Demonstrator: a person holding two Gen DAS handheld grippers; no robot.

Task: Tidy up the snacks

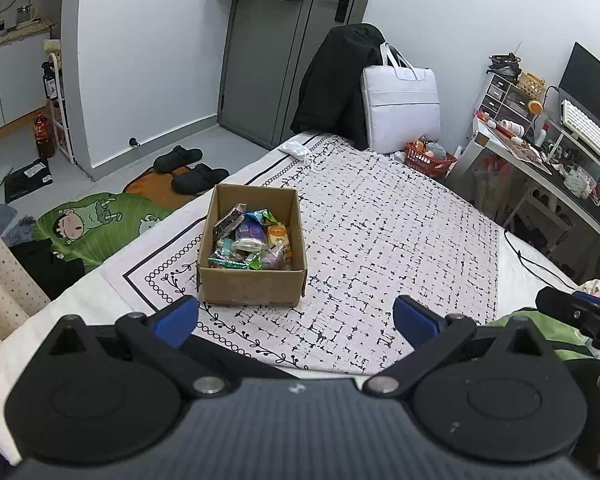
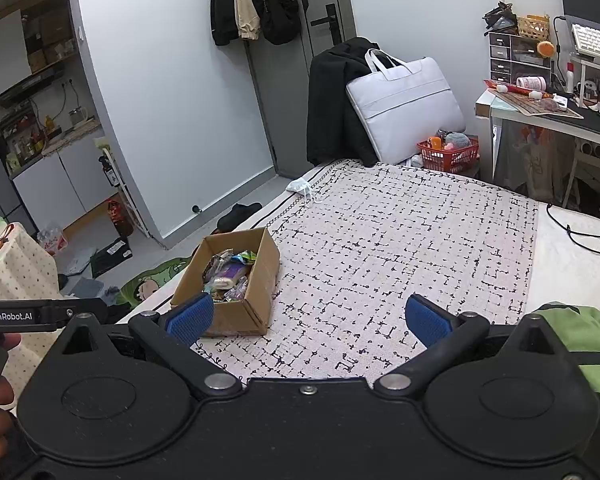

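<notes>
From the left wrist view, the left gripper (image 1: 296,320) hangs over the near edge of the patterned bedspread (image 1: 400,240) with its blue pads spread wide and nothing between them. The cardboard box (image 1: 252,284) sits on the spread just ahead and slightly left of centre, its near wall just beyond the left pad. Wrapped snacks (image 1: 252,244) fill it loosely; none lie on the cloth outside. The box's long axis runs away from the camera.

From the right wrist view, the right gripper (image 2: 310,318) is likewise spread wide and empty. Here the box (image 2: 244,312) lies to the left, its near corner behind the left pad (image 2: 190,318), turned at an angle. By my judgement the left gripper is nearer and squarer to the box, so a reach straight ahead suits it best.
</notes>
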